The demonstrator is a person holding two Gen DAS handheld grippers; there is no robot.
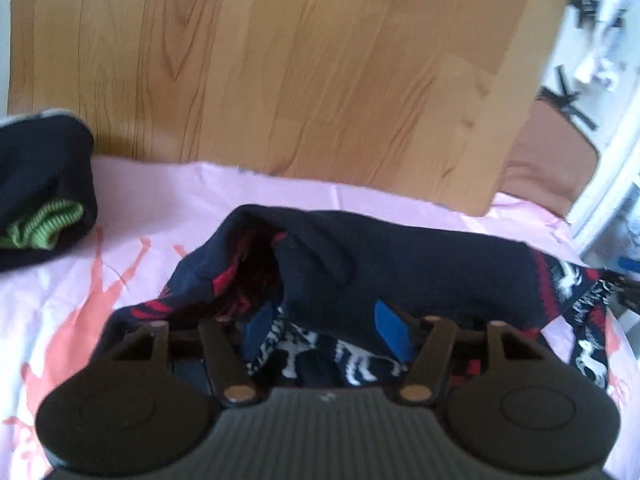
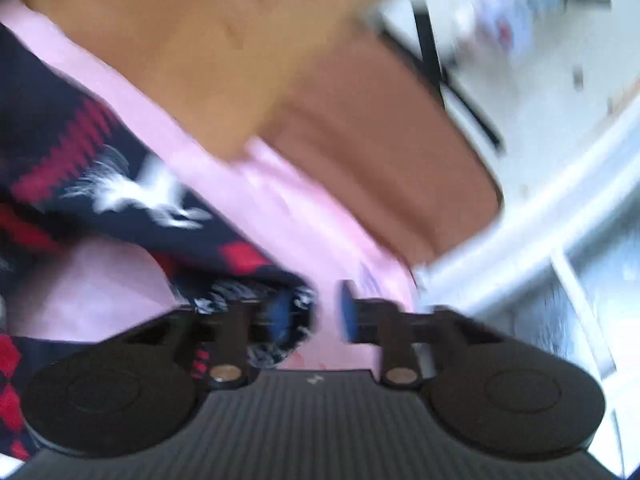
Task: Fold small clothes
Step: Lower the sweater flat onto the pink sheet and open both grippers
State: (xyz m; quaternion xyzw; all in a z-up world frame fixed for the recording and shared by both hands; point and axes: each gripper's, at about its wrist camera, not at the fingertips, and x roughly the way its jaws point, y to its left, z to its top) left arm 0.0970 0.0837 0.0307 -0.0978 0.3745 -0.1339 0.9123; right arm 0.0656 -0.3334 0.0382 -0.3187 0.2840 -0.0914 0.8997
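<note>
Daylit, soft focus, fisheye bowing at edges.
Right wrist view heavily motion-smeared; left wrist view milder blur, white background top right washed out.

The dark navy garment [image 1: 400,264] is a matt, ribbed knit with red bands and white woven figures, lying on a smooth, thin pink cloth [image 1: 168,200] printed in coral. At ten o'clock of it, a second dark knit piece [image 1: 36,168] shows a coarse green ribbed cuff, and behind at twelve o'clock stands a satin wood-grain board [image 1: 300,60]. The left claw [image 1: 324,326] is matt black plastic with blue pads and dull brass-coloured rivets, its base finely ridged.
</note>
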